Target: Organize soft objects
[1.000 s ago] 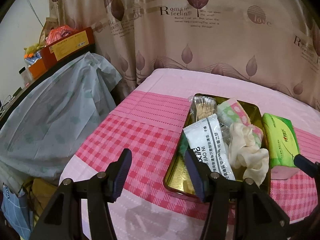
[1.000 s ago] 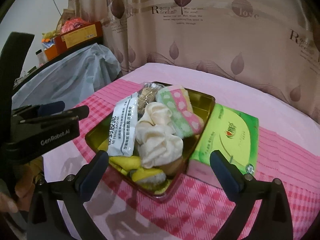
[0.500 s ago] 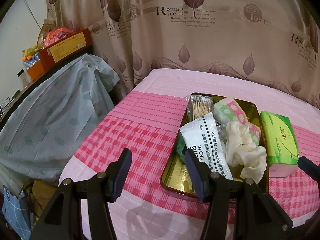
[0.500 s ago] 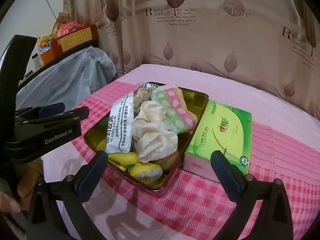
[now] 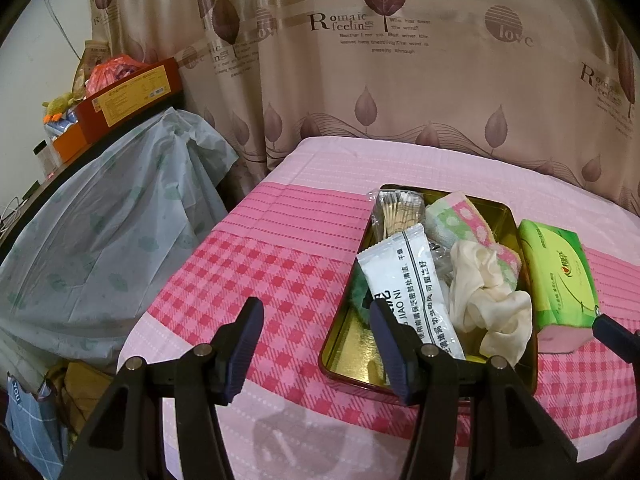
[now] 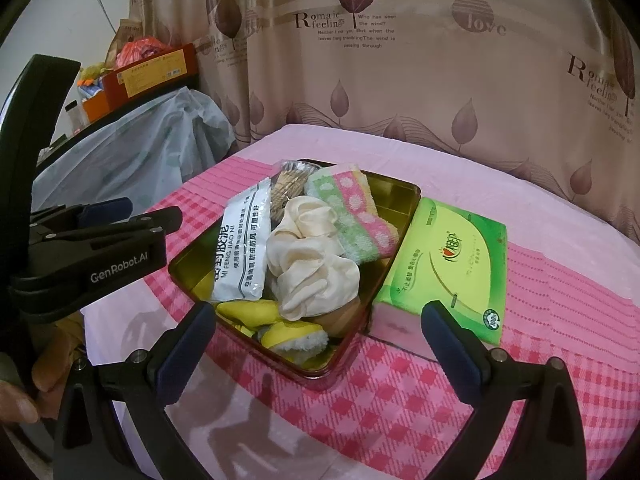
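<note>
Left gripper (image 5: 316, 336): jaws spread, empty, over the table's near edge beside the tin.
Right gripper (image 6: 320, 330): jaws spread wide, empty, before the tin's near corner.
Tin (image 6: 404, 196): gold, on the pink cloth (image 5: 256, 264); holds a white packet (image 6: 244, 248), cream scrunchie (image 6: 308, 264), striped towel (image 6: 352, 208), yellow pieces (image 6: 260, 312).
Tissue pack (image 6: 448, 264): green, touching the tin's right side.

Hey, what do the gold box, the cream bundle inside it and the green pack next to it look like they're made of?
Gold box: likely thin metal tin, since its inner walls are glossy and mirror-like. Cream bundle: seems to be a satiny fabric, gathered in soft folds with a faint sheen. Green pack: apparently printed plastic film around soft tissues, judging by its shiny wrinkled wrap and rounded edges.
</note>
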The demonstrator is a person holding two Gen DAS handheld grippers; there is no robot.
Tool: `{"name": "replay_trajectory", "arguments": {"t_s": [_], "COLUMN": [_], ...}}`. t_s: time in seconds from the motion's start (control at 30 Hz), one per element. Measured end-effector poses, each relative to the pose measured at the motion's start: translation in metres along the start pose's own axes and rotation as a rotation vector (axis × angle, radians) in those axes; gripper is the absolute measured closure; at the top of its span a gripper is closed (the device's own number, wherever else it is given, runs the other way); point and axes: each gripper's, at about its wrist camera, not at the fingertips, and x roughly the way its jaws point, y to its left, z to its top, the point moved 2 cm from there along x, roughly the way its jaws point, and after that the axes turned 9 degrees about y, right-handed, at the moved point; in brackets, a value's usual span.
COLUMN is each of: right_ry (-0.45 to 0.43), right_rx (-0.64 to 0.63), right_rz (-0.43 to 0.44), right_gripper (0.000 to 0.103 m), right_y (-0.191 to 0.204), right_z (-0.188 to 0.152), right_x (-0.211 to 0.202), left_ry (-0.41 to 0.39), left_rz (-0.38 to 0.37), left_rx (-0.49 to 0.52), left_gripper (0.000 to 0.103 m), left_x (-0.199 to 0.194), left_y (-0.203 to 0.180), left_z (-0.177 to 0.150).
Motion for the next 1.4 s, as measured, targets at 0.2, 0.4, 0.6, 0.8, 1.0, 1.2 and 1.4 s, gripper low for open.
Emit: {"name": "replay_trajectory", "arguments": {"t_s": [0.2, 0.4, 0.6, 0.8, 1.0, 1.2, 1.4], "right_ry": [0.010, 0.014, 0.019, 0.025, 0.030, 0.034, 0.035], "right_rx": [0.002, 0.003, 0.000, -0.005, -0.009, -0.013, -0.015], "right_rz": [0.003, 0.003, 0.002, 0.006, 0.006, 0.007, 0.007], "right_gripper": [0.001, 0.001, 0.001, 0.001, 0.001, 0.001, 0.001], "right_y": [-0.0010, -0.0011, -0.0009, -0.0014, -0.0012, 0.0013, 0.0012], "right_z": [-0.0018, -0.0020, -0.0023, -0.0040, -0.0050, -0.0051, -0.0062], "right_x": [0.0022, 0.0028, 0.0036, 0.0054, 0.0061, 0.0068, 0.0070], "left_ry": [0.001, 0.001, 0.001, 0.000, 0.000, -0.001, -0.001], "left_rz": [-0.003, -0.005, -0.004, -0.004, -0.004, -0.007, -0.007], "left_rx": [0.005, 0.006, 0.005, 0.007, 0.008, 0.012, 0.013], "left_gripper": [0.046, 0.046, 0.046, 0.046, 0.046, 0.046, 0.046], "left_x": [0.0008, 0.0011, 0.0010, 0.0011, 0.0012, 0.0019, 0.0018], "left_y": [-0.0021, -0.0030, -0.0031, -0.0033, -0.0039, -0.0046, -0.0045], "left_z": [-0.0001, 0.0000, 0.0001, 0.0004, 0.0004, 0.0011, 0.0010]}}
